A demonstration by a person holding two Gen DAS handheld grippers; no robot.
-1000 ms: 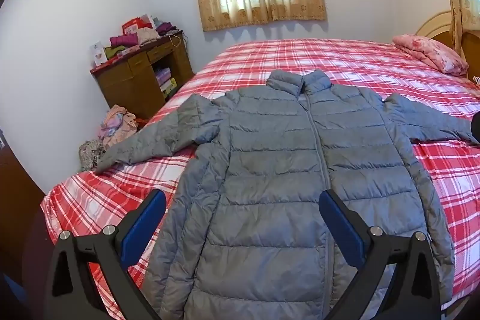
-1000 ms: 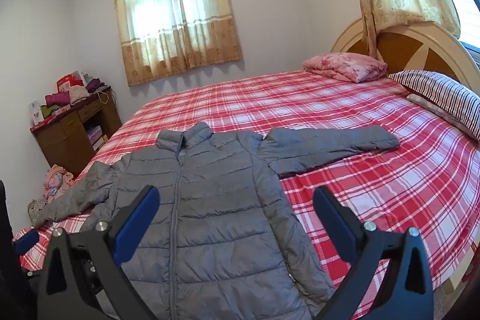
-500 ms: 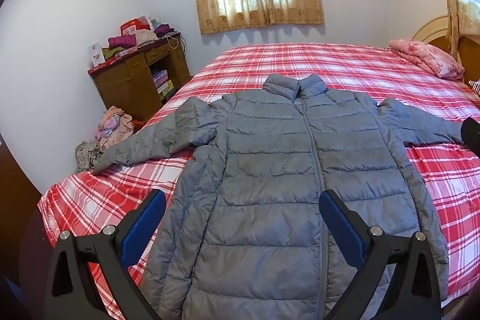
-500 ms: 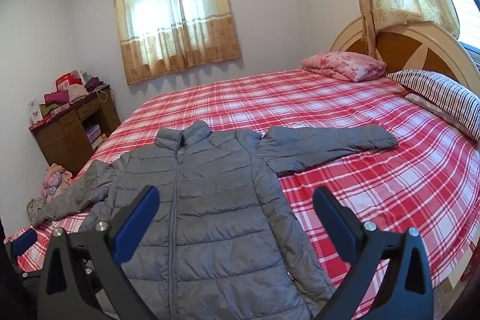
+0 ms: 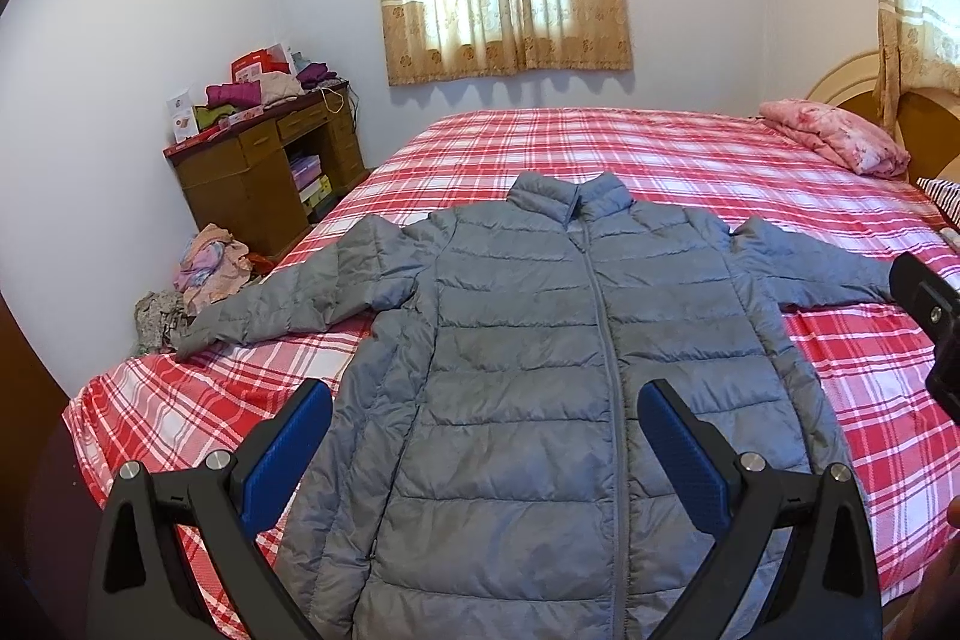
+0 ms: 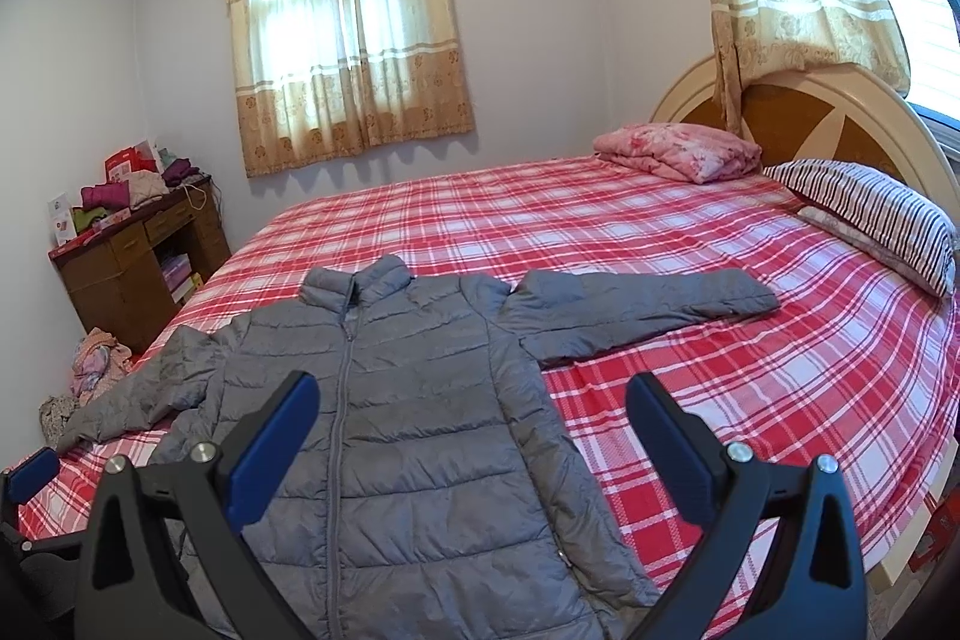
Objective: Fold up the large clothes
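Left wrist view: left gripper [image 5: 480, 436] wide, empty, above jacket [image 5: 540, 370] hem. Jacket flat on bed [image 5: 660, 148], zipped, sleeves spread. Right wrist view: right gripper [image 6: 471, 424] wide, empty, over jacket's right side.

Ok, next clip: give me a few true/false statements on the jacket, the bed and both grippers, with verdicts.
1. The grey jacket lies flat on the bed, zipped. True.
2. Both sleeves are folded across the chest. False: both are spread outward.
3. The left gripper is shut on the hem. False: it is open, holding nothing.
4. The right gripper is open. True.
5. A pink folded blanket lies near the headboard. True.
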